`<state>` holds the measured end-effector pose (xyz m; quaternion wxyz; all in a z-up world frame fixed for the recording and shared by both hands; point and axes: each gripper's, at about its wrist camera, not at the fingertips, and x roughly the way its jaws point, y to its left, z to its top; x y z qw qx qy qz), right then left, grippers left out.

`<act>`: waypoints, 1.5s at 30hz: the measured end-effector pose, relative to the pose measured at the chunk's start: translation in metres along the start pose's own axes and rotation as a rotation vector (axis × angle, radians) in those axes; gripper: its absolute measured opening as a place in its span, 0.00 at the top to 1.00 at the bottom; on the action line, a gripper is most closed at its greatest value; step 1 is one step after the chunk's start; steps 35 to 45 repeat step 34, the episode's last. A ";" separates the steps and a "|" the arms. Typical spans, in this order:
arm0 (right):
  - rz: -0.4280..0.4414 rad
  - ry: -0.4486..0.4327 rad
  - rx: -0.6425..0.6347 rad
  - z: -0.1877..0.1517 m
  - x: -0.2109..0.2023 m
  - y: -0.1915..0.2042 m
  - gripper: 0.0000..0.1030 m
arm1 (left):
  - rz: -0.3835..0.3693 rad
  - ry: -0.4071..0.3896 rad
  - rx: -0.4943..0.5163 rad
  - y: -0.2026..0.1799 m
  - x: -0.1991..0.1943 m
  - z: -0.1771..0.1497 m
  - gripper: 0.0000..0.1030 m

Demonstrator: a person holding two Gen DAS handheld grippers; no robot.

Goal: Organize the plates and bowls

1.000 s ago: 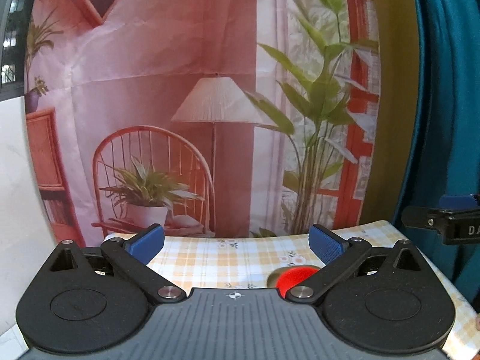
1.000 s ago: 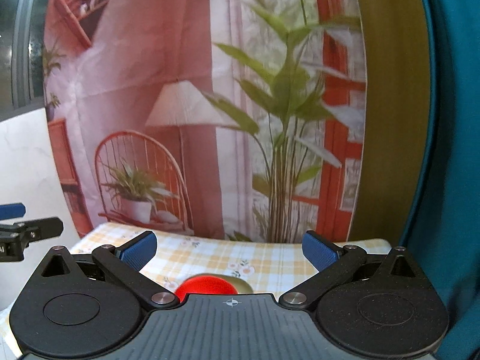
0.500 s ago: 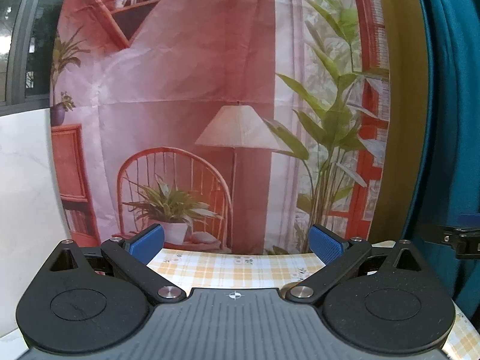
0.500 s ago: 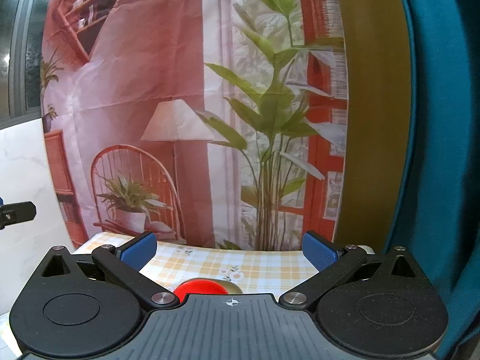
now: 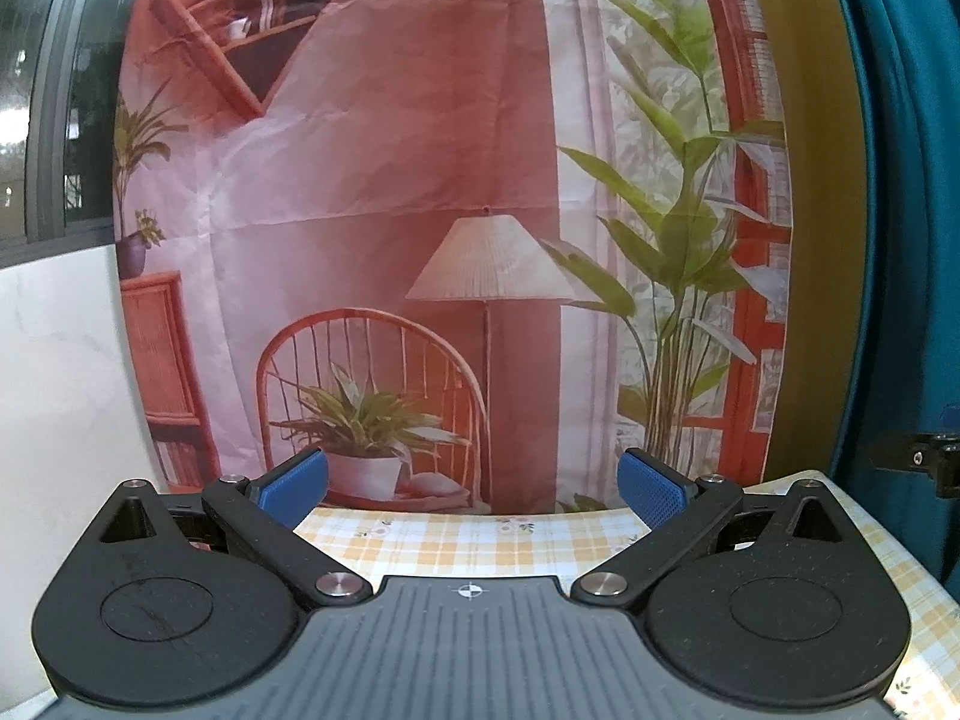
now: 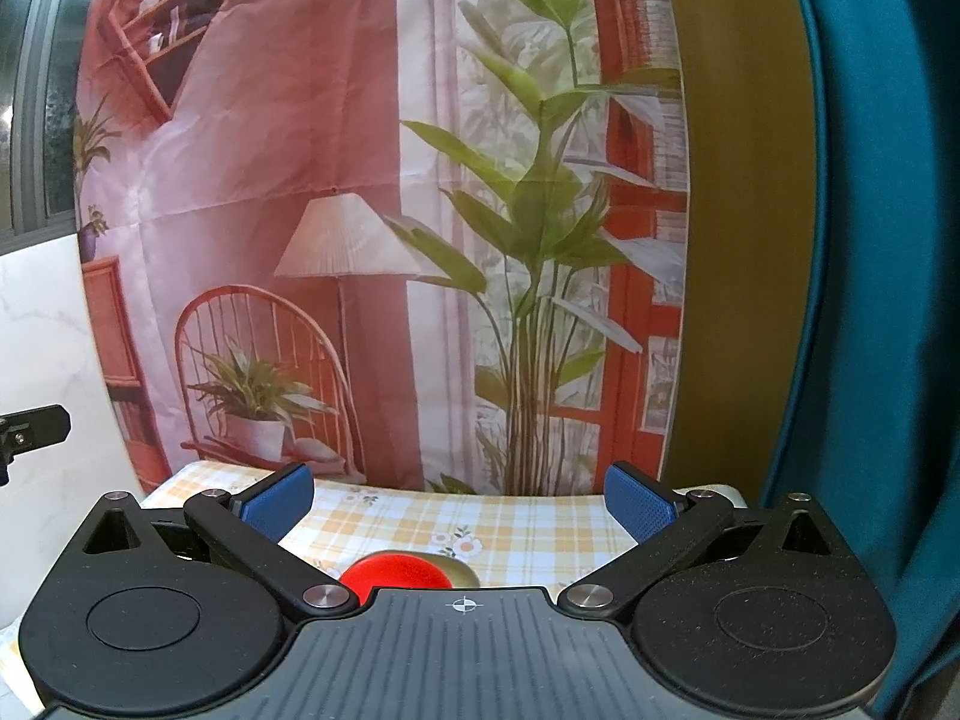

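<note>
Both the left tongs [image 5: 471, 483] and right tongs [image 6: 459, 501] gape empty above the counter [image 6: 528, 525]. Tilt down first: the red bowl [image 6: 396, 576] sits mid-counter, half-hidden beneath the right tongs.

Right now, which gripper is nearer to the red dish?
Right. The right gripper is open, with the red dish just below its fingers. The left gripper is open too, but its view shows no dish.
</note>
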<state>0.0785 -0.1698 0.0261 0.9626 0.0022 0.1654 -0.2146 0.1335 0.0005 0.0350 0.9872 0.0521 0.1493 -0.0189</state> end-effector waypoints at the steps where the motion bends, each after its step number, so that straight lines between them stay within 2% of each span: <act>1: 0.000 0.000 -0.002 0.000 0.000 0.000 0.00 | 0.000 -0.002 0.004 -0.001 0.000 0.000 0.00; 45: -0.011 0.003 0.002 -0.002 0.000 -0.007 0.00 | -0.027 -0.006 0.027 -0.009 -0.002 -0.003 0.00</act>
